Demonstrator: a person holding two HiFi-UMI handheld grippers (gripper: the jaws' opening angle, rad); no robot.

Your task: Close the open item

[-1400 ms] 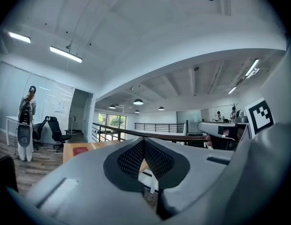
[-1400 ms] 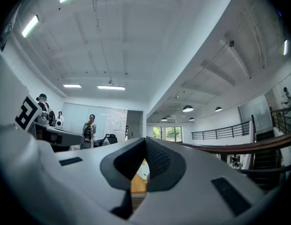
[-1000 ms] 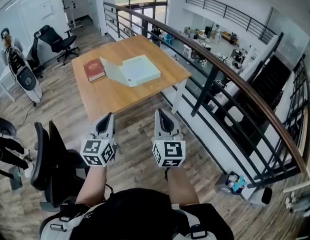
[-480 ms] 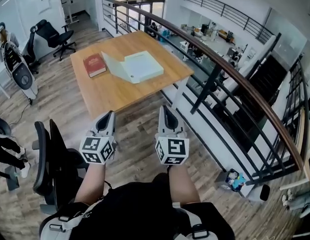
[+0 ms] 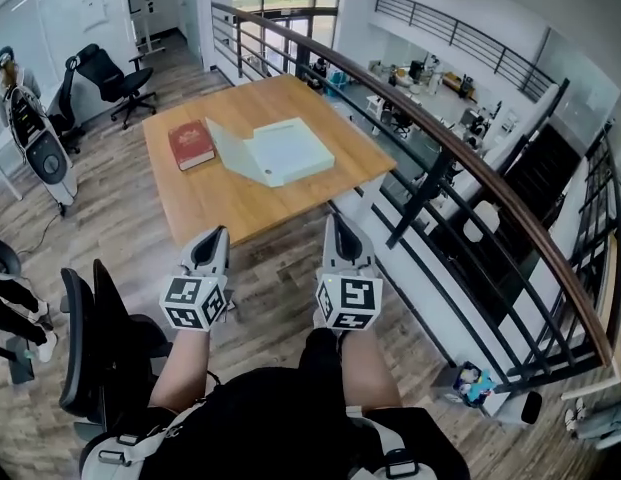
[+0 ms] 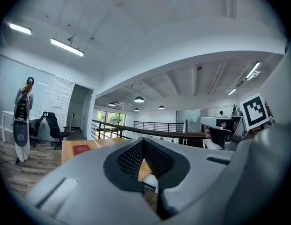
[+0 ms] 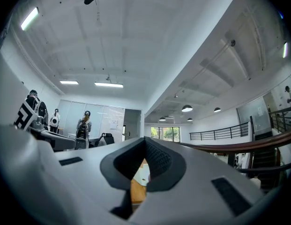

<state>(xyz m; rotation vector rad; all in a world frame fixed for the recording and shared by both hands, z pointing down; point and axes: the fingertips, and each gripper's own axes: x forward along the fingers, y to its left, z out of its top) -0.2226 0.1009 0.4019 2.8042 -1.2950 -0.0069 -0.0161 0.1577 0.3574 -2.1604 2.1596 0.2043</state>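
**Presently: open item on worktop, both grippers short of it**

- **Open item**: a pale, flat case or binder; which of the two cannot be told from here. It lies about mid-worktop, towards the right edge. Its cover stands raised along the side that faces the left edge.
- **Red book**: closed, just beside the raised cover, towards the far-left corner. It looks to be no part of the job.
- **Worktop**: wooden, otherwise bare, with a railing running past its right edge.
- **Left hand-held gripper**: jaws pressed together, nothing between them, held level, well apart from the near edge.
- **Right hand-held gripper**: jaws likewise together and empty, alongside the left one.
- **Office chair**: close at the person's left.

**Step in hand (judged):** the approach; closing is not yet begun.

**Handling notes:**
- Come up square to the near edge.
- Jaws need not open, since a closed tip can push.
- Bring one gripper round behind the raised cover, on the book's side, and tip it over towards the right edge.
- Rest the other gripper on the base so the item does not slide towards the railing.
- Keep clear of the red book.
- Lower the cover gently, not dropped.
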